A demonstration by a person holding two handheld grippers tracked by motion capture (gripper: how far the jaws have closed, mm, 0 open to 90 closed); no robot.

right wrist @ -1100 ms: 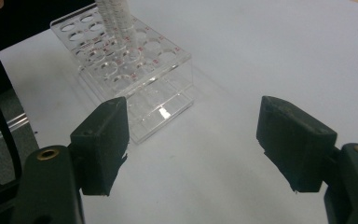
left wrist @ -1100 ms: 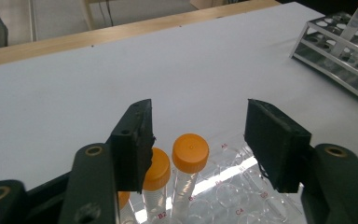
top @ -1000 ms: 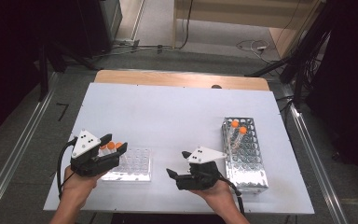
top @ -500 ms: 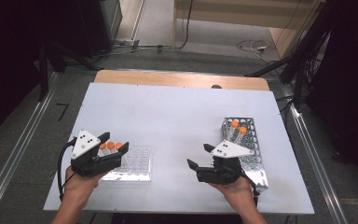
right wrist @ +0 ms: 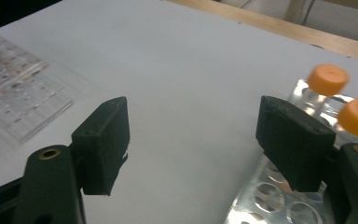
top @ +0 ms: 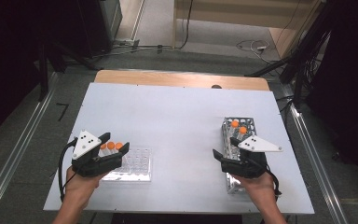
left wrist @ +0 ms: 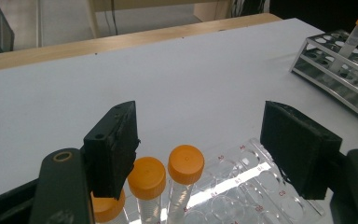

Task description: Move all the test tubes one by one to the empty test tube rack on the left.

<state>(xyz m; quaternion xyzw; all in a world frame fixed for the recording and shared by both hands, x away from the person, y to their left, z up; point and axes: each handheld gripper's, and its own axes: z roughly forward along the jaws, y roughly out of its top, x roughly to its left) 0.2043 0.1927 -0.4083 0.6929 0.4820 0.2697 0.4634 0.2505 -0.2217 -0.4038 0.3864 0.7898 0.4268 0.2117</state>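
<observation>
A: Over the near end of the metal rack, at the right of the tabletop, is where your right hand-held gripper hangs, jaws spread and nothing between them.

B: And the tubes I should go for?

A: Two orange-capped tubes stand upright in the far end of that rack, straight ahead of your right hand-held gripper. In the right gripper view their caps sit just beyond the right-hand jaw, off to that side and not yet inside the gap.

B: So which way do I line up?

A: Each tube's long axis runs straight up out of the rack. My read is that you have to carry the gap forward and a touch toward that side, so one tube ends up between the pads with the jaws closing across it.

B: What about my left side?

A: Your left hand-held gripper has just been opening its jaws. They now stand apart over the clear plastic tray near the left edge, pinching nothing. Three capped tubes stand upright there, against the inner side of its left jaw and below the pads.

B: Then the right hand is the one to use?

A: Yes, it is much the nearer to the rack's tubes; the left is well apart from them.
</observation>
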